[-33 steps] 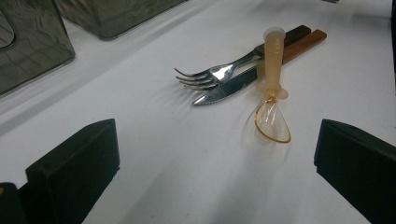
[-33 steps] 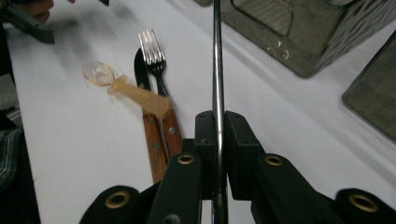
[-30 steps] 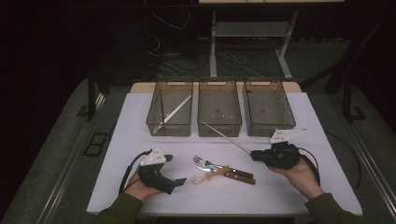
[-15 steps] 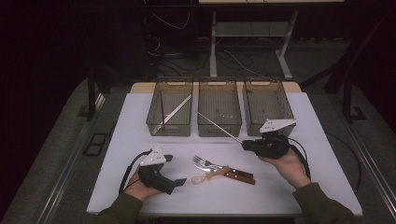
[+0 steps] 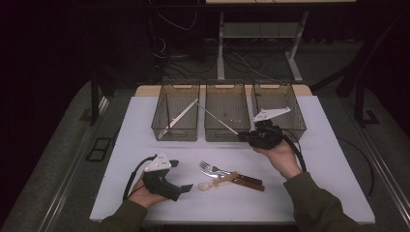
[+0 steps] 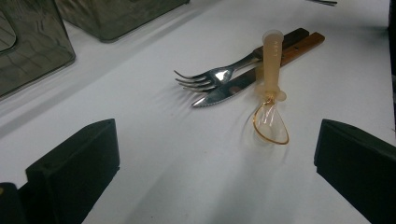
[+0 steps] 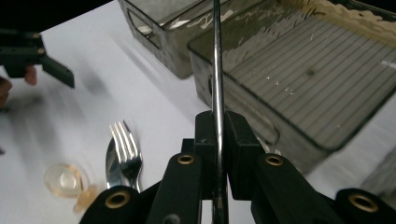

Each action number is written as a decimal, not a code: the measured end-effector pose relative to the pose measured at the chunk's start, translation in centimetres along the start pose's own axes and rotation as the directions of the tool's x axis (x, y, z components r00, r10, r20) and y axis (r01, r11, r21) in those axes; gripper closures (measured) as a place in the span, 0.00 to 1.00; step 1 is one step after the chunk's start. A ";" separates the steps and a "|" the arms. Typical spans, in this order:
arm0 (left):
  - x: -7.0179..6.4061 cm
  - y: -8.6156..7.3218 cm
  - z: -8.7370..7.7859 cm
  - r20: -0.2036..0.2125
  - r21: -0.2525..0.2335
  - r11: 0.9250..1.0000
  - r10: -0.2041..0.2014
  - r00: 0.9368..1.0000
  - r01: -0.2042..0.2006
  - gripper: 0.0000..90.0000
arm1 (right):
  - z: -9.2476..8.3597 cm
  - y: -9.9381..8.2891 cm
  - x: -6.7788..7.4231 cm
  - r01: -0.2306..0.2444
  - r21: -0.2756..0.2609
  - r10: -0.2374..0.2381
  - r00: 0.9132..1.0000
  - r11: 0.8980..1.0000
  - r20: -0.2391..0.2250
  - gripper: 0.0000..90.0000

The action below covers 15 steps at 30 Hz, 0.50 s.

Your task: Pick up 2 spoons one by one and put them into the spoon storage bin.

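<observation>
My right gripper point(image 5: 243, 137) is shut on a thin metal rod point(image 5: 217, 120), held above the table in front of the middle bin point(image 5: 220, 134). The rod slants back-left over that bin, its tip near the left bin point(image 5: 176, 133). In the right gripper view the rod point(image 7: 217, 70) runs up from between the closed pads point(image 7: 218, 140). My left gripper point(image 5: 180, 175) rests on the near left of the table, jaws wide apart and empty point(image 6: 212, 186). A fork point(image 6: 210, 77), a wooden-handled knife point(image 6: 243, 84) and an amber plastic spoon point(image 6: 268, 93) lie together just ahead of it.
Three clear bins stand in a row at the back of the white table point(image 5: 314, 164). The left bin holds a slanted metal stick point(image 5: 180, 117). The right bin point(image 5: 296, 104) sits behind my right hand. Cables trail from both grippers.
My right gripper has carried the rod up and away from me, from the table's right middle to the front of the middle bin. The left gripper has stayed put.
</observation>
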State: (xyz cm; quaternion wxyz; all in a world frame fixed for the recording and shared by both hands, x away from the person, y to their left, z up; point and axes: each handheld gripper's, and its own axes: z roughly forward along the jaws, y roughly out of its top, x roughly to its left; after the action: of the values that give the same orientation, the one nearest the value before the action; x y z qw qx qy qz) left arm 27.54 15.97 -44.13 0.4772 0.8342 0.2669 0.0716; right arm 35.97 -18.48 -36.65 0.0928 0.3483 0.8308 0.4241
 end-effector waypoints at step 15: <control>-0.1 0.1 0.0 0.004 -0.004 1.000 0.001 1.000 -0.001 0.00 | 4.1 5.1 -0.1 -0.029 0.039 0.028 0.999 0.999 0.043 0.94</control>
State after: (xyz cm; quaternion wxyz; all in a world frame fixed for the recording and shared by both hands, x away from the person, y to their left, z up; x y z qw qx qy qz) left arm 27.52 15.92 -44.06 0.4792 0.8336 0.2654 0.0707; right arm 40.44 -13.92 -35.32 0.0974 0.3707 0.8318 0.4014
